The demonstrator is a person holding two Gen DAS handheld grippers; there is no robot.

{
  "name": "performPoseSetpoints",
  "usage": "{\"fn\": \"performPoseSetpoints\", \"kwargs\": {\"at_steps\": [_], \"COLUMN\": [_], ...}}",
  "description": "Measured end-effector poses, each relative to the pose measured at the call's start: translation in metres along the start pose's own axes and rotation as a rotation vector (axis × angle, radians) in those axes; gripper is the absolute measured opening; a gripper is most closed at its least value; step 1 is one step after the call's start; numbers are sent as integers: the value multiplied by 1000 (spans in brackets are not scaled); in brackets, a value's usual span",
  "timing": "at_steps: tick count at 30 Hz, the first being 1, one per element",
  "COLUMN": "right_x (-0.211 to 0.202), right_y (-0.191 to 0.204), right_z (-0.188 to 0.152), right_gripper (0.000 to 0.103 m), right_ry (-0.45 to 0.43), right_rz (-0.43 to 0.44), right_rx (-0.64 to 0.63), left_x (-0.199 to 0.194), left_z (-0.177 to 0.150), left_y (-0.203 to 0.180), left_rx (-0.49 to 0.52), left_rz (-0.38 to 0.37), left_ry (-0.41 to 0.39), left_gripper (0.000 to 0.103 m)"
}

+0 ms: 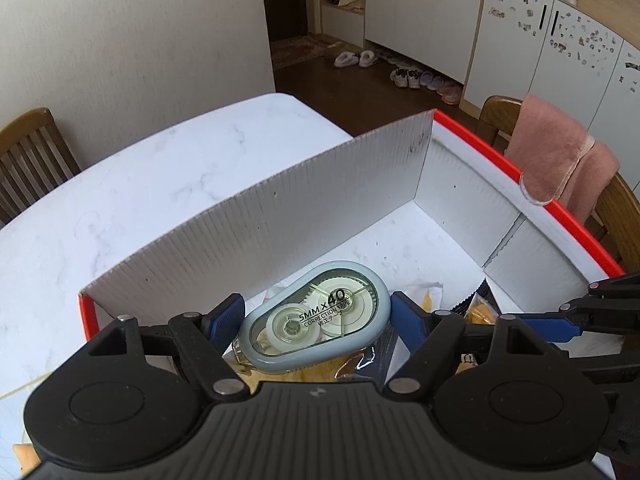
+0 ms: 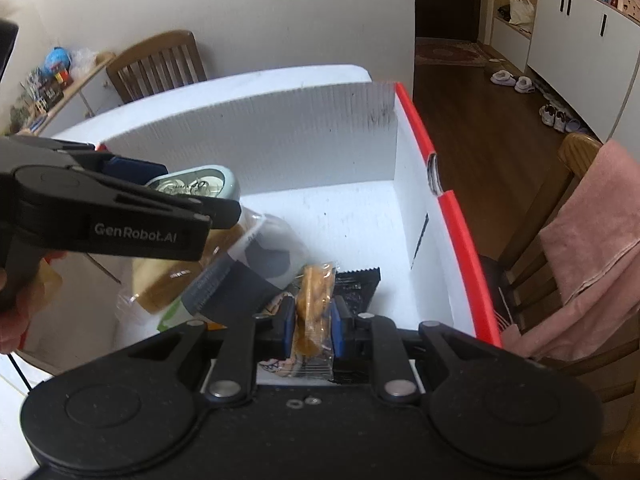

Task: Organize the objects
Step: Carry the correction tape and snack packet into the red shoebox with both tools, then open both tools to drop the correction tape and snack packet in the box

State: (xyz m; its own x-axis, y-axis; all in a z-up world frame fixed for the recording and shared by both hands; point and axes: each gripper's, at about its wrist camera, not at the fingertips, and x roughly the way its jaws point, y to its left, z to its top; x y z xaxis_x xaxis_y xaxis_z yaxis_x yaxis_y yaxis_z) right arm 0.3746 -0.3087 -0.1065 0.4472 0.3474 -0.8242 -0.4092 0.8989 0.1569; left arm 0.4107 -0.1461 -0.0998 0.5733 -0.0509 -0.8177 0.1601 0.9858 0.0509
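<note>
- Correction tape sits between the blue pads of the left gripper. Jaws stand spread wider than the dispenser; whether either pad touches its shell cannot be determined, so the grip state cannot be told.
- Dispenser label faces the left wrist camera; its narrow tip points back toward the gripper body. In the right wrist view it appears above the box contents, beside the left gripper's black finger.
- Right gripper is clamped on a clear-wrapped biscuit packet. Both blue pads press the packet's sides; the packet stands on edge between them.
- Directly beneath and beside the packet lie a black sachet with a serrated edge, a grey-and-white pouch, and a bagged brown item, all crowded into the near part of the box.
- Both grippers hang over the near end of the white corrugated box, left gripper to the left of the right one and close to it.
- Far half of the box floor shows bare white surface with scuff marks.
- Box walls rise upright on all visible sides; red edging runs along the right rim.
- Box rests on a white marble-pattern table, with open tabletop beyond the left wall.
- Wooden chairs stand at the table's edges; a pink towel drapes over the right one.
</note>
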Motion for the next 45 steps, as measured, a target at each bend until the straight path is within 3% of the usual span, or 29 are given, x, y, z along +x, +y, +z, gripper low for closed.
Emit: {"fn": "performPoseSetpoints", "kwargs": {"at_steps": [17, 31, 45], "right_x": [1, -16, -51], "right_y": [1, 1, 20], "right_z": [-4, -3, -6], "right_gripper": [24, 32, 41], "right_ry": [-2, -32, -91], "right_rz": [-26, 1, 14], "right_rx": [-47, -38, -51], "left_x": [9, -27, -89], "left_z": [-7, -15, -34], "left_y": [6, 9, 8], "left_rx": [-21, 6, 48], "left_rz": [-25, -40, -89], "left_ry": [57, -13, -129], "left_gripper": [79, 79, 79]}}
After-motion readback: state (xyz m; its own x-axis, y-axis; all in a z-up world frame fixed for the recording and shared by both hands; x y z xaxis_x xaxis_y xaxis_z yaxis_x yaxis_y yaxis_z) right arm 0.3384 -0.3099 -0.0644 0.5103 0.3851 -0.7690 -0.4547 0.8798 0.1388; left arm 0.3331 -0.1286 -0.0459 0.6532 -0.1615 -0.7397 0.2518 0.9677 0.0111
